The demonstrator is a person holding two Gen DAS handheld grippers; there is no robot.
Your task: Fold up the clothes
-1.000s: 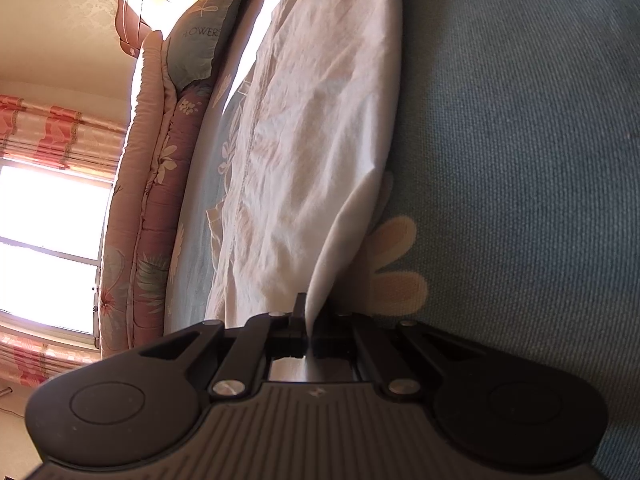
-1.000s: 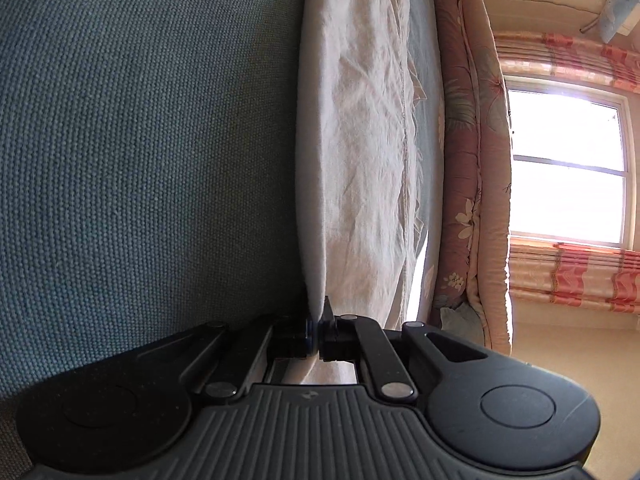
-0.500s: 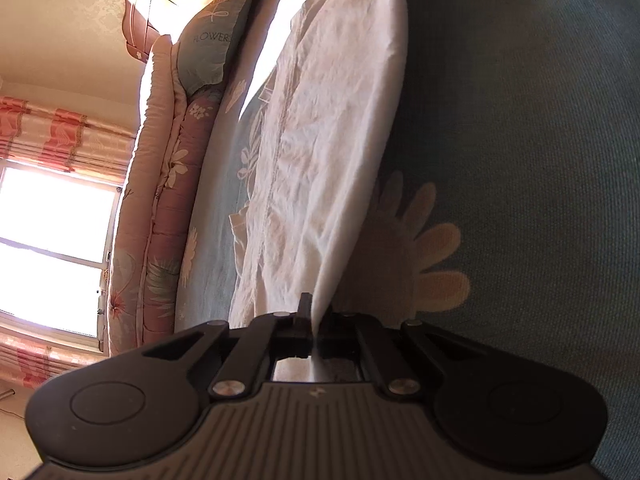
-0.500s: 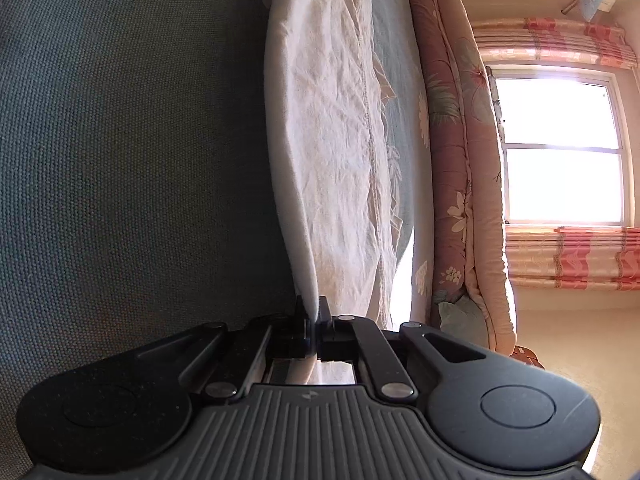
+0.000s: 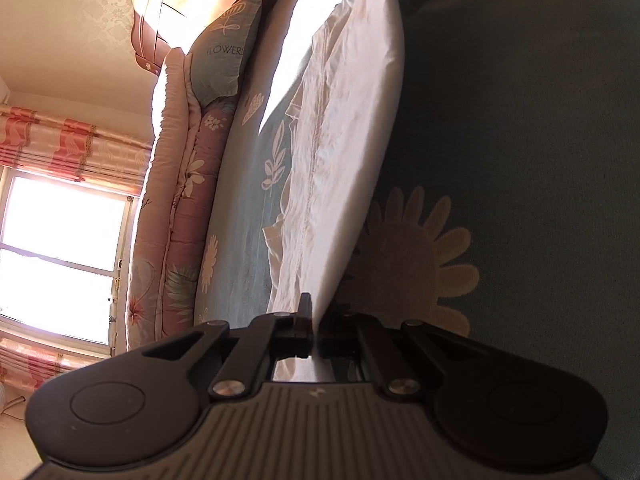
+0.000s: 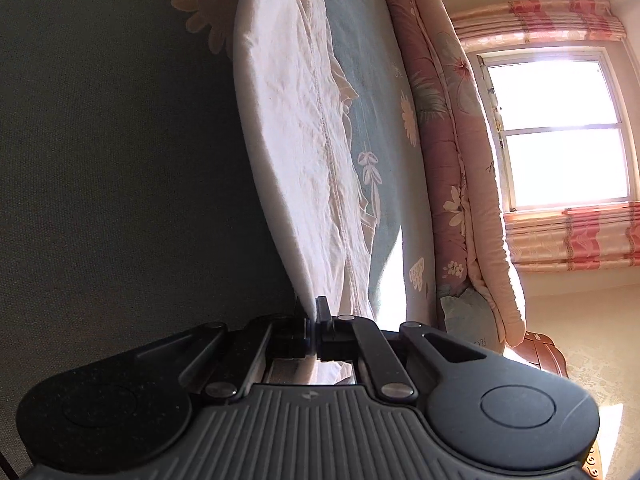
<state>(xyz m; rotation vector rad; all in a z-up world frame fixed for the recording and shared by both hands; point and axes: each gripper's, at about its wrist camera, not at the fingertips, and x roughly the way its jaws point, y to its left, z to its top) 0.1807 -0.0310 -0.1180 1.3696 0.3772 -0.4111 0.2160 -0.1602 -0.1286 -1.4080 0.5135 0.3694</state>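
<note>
White garment [image 5: 352,128]: pale, thin woven cloth, heavily creased, with a stitched seam running along its length and a loose flap or collar edge showing on the side toward the window. It lies stretched in a long band on the bed, its near edge raised off the bedspread [image 5: 520,160] and forming a smooth rounded fold; the far side rests flat on the cover. In the right wrist view the same garment [image 6: 296,128] shows the same seam and wrinkles, sunlit along the side toward the window.

Bedspread: blue-green textured fabric printed with cream daisy flowers and leaf sprigs. One large daisy lies just beside the lifted cloth edge in the left wrist view.

Left gripper [image 5: 314,320]: black, jaws closed on one end of the garment's lifted edge; cloth passes between the fingertips and continues back into the gap behind them.

Right gripper [image 6: 312,316]: black, jaws closed on the opposite end of the same edge; a narrow strip of white cloth is pinched between them and shows again behind the fingers.

The garment runs straight away from each pair of jaws, taut along the held edge.

Surroundings: a rolled pink floral quilt [image 5: 172,208] along the far side of the bed, a blue pillow [image 5: 224,52] printed FLOWERS, a wooden headboard [image 5: 188,0], a bright window [image 6: 556,132] with pink striped curtains [image 6: 576,240].
</note>
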